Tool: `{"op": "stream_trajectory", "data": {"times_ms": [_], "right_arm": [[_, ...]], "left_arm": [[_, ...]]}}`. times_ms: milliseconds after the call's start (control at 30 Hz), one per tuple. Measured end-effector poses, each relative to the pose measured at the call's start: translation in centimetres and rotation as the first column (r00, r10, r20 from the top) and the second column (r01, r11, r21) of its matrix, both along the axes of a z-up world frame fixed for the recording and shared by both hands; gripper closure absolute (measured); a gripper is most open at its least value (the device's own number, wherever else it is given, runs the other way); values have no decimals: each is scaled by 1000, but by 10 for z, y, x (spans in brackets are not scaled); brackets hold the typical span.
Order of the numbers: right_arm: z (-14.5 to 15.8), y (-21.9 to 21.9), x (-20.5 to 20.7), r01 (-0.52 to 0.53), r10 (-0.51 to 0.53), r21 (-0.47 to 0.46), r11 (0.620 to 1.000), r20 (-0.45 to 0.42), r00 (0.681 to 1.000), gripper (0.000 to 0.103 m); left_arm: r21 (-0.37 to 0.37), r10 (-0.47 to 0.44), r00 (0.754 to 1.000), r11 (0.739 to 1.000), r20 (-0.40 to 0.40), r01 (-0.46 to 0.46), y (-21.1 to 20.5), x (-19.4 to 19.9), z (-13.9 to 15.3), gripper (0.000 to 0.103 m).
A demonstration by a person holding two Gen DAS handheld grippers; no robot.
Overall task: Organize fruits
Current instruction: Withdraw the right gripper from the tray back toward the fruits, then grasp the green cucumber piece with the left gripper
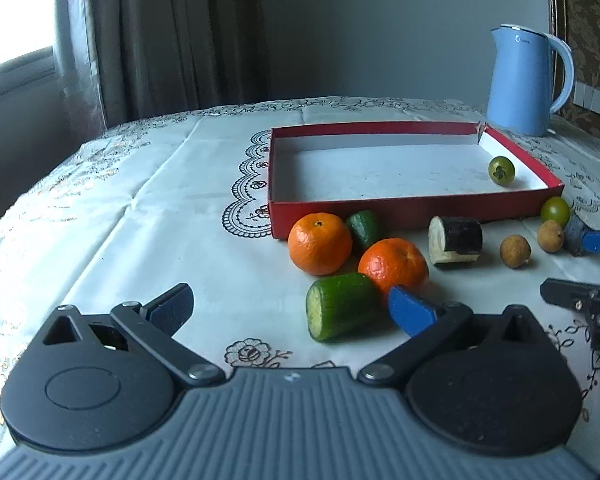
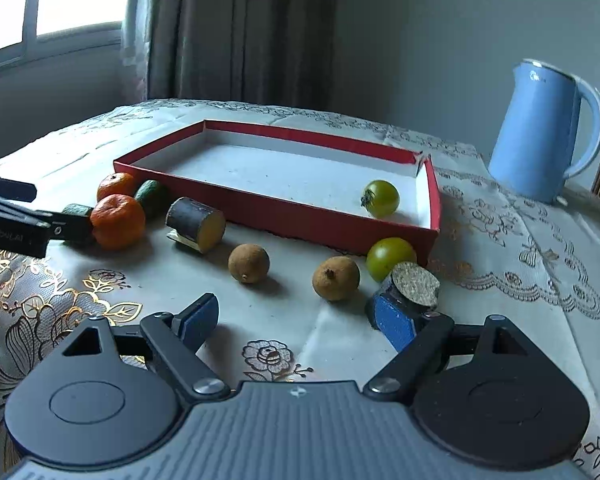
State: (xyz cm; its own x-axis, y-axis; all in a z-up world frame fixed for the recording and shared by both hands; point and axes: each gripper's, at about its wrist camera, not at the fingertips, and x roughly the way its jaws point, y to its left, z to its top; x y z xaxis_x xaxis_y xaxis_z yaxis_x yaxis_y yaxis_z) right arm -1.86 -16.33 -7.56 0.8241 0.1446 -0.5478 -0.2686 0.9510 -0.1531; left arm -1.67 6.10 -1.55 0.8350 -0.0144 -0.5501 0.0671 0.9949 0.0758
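Two grippers, left (image 1: 290,310) and right (image 2: 296,320), fingers spread wide over glossy tangerines (image 1: 320,243), red cardboard tray (image 2: 332,226)

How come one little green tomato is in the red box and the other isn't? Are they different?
The green tomato in the box lies on the white floor inside the red box, near its right wall; the green tomato outside sits on the tablecloth against the box's front wall. The inside one shows its dark stem end; the outside one's is not visible. Both are round, yellowish green and alike in size.
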Motion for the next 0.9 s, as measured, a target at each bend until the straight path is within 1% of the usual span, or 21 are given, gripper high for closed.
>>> {"op": "stream_trajectory", "data": {"times_ms": [67, 133, 267, 367, 400, 467, 500, 533, 600, 633, 667, 700, 767, 900], "right_arm": [[0, -2, 1, 3, -3, 9, 1000, -5, 1000, 17], [0, -1, 1, 2, -2, 8, 1000, -7, 1000, 16], [-1, 0, 1, 3, -3, -5, 1000, -8, 1000, 16], [-1, 1, 1, 3, -3, -11, 1000, -10, 1000, 15], [-1, 1, 1, 3, -3, -12, 1000, -10, 1000, 15], [-1, 1, 1, 3, -3, -11, 1000, -10, 1000, 15], [-1, 1, 1, 3, -3, -11, 1000, -11, 1000, 15], [-1, 1, 1, 3, -3, -11, 1000, -11, 1000, 15], [-1, 1, 1, 3, -3, -10, 1000, -11, 1000, 15], [-1, 1, 1, 2, -3, -11, 1000, -12, 1000, 15], [-1, 1, 2, 4, -4, -12, 1000, -14, 1000, 13], [-1, 1, 2, 8, -8, -12, 1000, -16, 1000, 11], [-2, -1, 4, 20, -20, -7, 1000, -23, 1000, 7], [-2, -7, 5, 26, -26, 27, 999, -34, 999, 5]], "left_arm": [[2, -3, 1000, 1000, 2, 3, 1, -1, 0, 9], [-18, -17, 1000, 1000, -14, 17, 1, 0, 1, 13], [-27, -28, 1000, 999, -2, 28, -1, -1, 0, 13], [-64, -49, 999, 997, -20, 48, -5, -3, 0, 15], [-63, -42, 999, 997, -17, 40, -8, -4, 0, 15], [-29, -12, 1000, 1000, -20, 12, -14, -4, -4, 16], [-28, -9, 1000, 1000, -24, 8, -15, -3, -6, 16], [-51, -9, 1000, 999, -28, 7, -13, -2, -7, 16], [-93, -19, 999, 996, -43, 15, -11, 0, -7, 22], [-111, -32, 998, 994, -49, 27, -10, 0, -7, 35], [-133, -57, 997, 990, -53, 50, -10, -1, -6, 54], [-137, -78, 996, 988, -51, 70, -12, -3, -5, 57], [-88, -85, 996, 993, -39, 81, -18, -5, -7, 58], [-109, -97, 995, 990, -31, 93, -14, -6, -10, 58]]}}
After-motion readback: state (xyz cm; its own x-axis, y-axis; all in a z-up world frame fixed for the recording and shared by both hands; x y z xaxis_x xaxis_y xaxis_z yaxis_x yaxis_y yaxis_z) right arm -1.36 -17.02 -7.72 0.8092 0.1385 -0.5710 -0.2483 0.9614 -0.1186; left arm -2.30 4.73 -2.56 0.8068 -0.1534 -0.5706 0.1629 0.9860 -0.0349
